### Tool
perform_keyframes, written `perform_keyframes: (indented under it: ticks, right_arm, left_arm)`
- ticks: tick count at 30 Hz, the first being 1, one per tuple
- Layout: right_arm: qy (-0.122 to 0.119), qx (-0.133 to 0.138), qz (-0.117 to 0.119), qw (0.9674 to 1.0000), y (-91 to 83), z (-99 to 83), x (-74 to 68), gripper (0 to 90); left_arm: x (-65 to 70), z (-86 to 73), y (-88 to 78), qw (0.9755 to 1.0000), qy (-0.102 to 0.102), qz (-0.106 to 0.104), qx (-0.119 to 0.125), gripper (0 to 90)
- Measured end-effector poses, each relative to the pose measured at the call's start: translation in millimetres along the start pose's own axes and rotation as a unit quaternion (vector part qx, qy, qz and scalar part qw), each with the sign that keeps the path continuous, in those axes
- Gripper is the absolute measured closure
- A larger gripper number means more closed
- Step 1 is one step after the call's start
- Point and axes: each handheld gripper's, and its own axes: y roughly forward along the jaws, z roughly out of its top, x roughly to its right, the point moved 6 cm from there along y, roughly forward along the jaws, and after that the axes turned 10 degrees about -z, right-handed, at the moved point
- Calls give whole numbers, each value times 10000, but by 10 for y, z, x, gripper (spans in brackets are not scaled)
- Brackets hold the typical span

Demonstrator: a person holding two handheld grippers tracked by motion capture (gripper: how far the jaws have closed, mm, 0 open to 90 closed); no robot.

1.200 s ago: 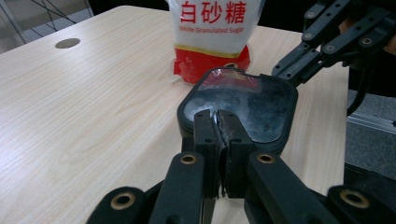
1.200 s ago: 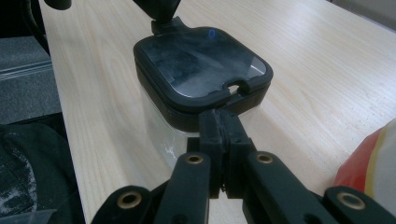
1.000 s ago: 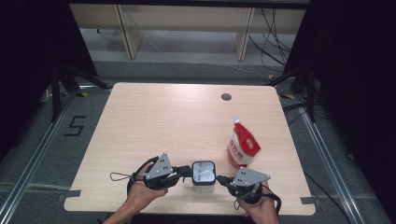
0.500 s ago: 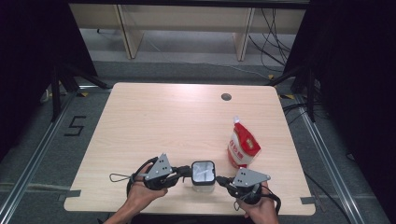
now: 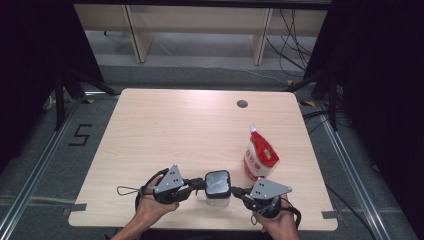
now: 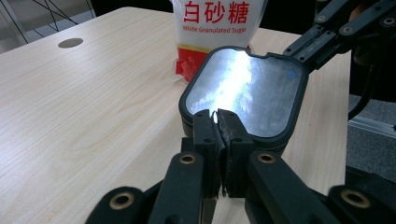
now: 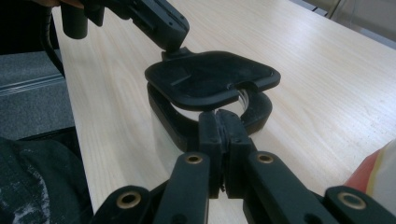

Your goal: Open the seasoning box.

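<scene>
So my left gripper (image 5: 196,184) has its jaws pinched tight on the left edge of the lid of the clear container (image 5: 218,185), near the front of the surface (image 5: 165,130). Can't tell what's inside. Right gripper (image 5: 241,191) is clamped on the rim opposite. Sugar bag (image 5: 260,155) stands just right. Nothing's moved since a second ago.
</scene>
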Motion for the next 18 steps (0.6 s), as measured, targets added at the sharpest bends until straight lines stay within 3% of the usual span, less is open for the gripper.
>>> perform_keyframes:
  ticks: [4, 6, 8, 9, 14, 16, 17, 18]
  right_arm:
    - [26, 17, -18, 10000, -11, 64, -17, 893]
    - [-93, 117, -10, 9999, 13, 110, -13, 893]
    - [-102, 121, -5, 9999, 16, 123, -19, 893]
    - [-136, 154, -1, 9998, 24, 153, -27, 893]
    - [-207, 161, -11, 9997, 23, 209, -35, 893]
    - [-206, 179, -10, 9996, 19, 237, -46, 893]
    - [-203, 206, -15, 9996, 22, 250, -49, 893]
    - [-234, 198, -32, 9995, 18, 272, -51, 893]
  left_arm:
    - [-6, -7, -23, 10000, -21, -13, 18, 814]
    - [-13, 7, -52, 9999, -42, -47, 140, 762]
    - [-12, 11, -103, 9998, 56, -110, 161, 719]
    - [-14, -28, -155, 9996, 171, -197, 61, 693]
    - [-45, -166, -182, 9998, 110, -142, -10, 615]
    - [-79, -239, -175, 9996, 158, -198, -112, 592]
    - [-85, -278, -148, 9998, 42, -202, -78, 592]
    - [-102, -324, -116, 9995, 69, -254, -159, 588]
